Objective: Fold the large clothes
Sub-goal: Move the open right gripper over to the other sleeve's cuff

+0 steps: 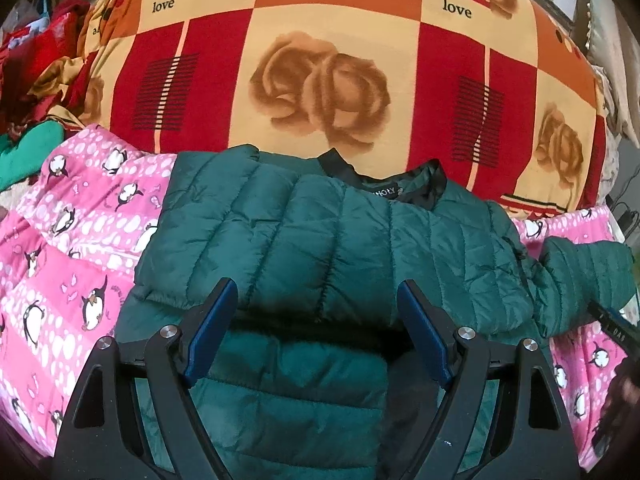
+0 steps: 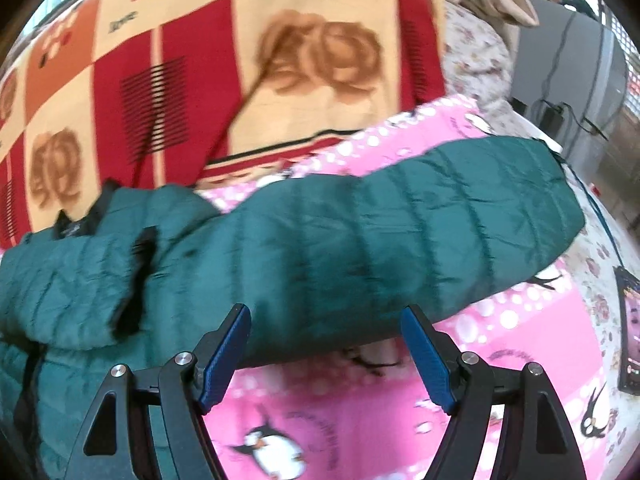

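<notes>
A dark green quilted puffer jacket (image 1: 320, 232) lies on a pink penguin-print blanket (image 1: 72, 240). One sleeve is folded across its chest, and its black collar faces away. My left gripper (image 1: 316, 300) is open and empty just above the folded sleeve's near edge. In the right wrist view the jacket's other sleeve (image 2: 400, 224) stretches out to the right over the pink blanket (image 2: 360, 420). My right gripper (image 2: 326, 324) is open and empty at that sleeve's near edge.
A red, orange and cream rose-print blanket (image 1: 320, 60) covers the bed behind. Piled red and green clothes (image 1: 32, 80) lie at far left. A phone or tablet (image 2: 630, 328) rests at the right edge, with cables and a grey appliance (image 2: 568, 60) beyond.
</notes>
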`<state>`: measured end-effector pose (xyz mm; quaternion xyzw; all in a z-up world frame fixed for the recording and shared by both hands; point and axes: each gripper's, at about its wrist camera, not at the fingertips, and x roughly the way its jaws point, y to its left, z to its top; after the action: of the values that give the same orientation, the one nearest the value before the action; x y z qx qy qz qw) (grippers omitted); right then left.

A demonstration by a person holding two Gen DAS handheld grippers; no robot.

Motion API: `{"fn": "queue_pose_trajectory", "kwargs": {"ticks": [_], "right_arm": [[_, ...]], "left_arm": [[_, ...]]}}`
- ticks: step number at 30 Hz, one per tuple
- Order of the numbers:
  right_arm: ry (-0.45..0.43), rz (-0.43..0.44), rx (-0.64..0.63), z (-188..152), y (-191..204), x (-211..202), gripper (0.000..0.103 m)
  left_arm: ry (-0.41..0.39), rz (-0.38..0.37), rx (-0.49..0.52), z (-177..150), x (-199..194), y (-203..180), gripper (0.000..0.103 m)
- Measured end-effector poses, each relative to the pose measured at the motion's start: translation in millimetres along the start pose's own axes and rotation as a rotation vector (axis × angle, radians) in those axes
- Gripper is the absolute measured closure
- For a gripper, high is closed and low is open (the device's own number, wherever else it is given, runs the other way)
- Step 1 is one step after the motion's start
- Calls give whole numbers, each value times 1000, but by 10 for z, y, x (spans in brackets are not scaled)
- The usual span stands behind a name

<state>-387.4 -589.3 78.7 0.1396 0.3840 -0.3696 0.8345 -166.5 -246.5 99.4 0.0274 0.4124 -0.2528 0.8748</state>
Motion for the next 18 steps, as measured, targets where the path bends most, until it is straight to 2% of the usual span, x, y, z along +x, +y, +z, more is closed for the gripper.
{"fn": "queue_pose_trajectory", "kwargs": {"ticks": [18], "right_arm": [[-31, -111, 252, 239, -1137, -60, 28]], "left_arm": [[24, -5, -28, -23, 156, 111, 21]]}}
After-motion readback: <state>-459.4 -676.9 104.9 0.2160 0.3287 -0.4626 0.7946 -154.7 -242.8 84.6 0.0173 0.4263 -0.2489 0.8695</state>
